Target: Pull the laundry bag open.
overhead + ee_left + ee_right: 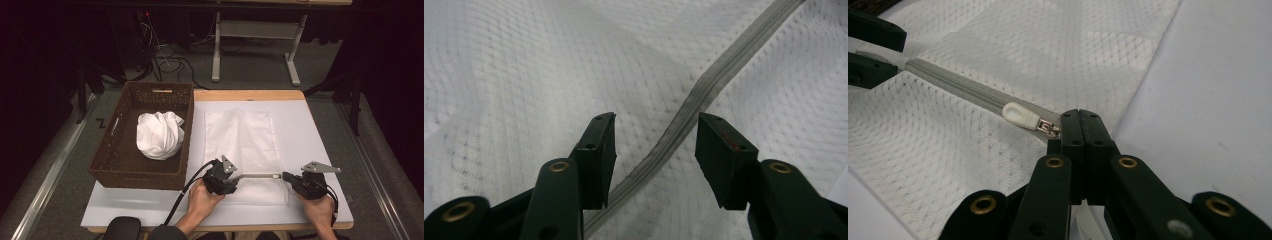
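Observation:
A white mesh bag (240, 135) lies flat on the white mat (305, 130), with a grey zipper (260, 176) running across its near end. My left gripper (238, 178) sits at the zipper's left end; in the left gripper view its jaws (655, 117) stand open on either side of the zipper (684, 115), not pressing on it. My right gripper (285, 176) is at the zipper's right end. There its jaws (1079, 114) are shut on the bag's zipper end, just beside the metal slider (1050, 127) and its white pull tab (1020, 116).
A brown wicker basket (135, 177) stands on the table's left part and holds a crumpled white cloth (160, 135). The mat covers most of the wooden table (250, 95). Beyond the table, a desk frame (216, 55) and cables lie on the floor.

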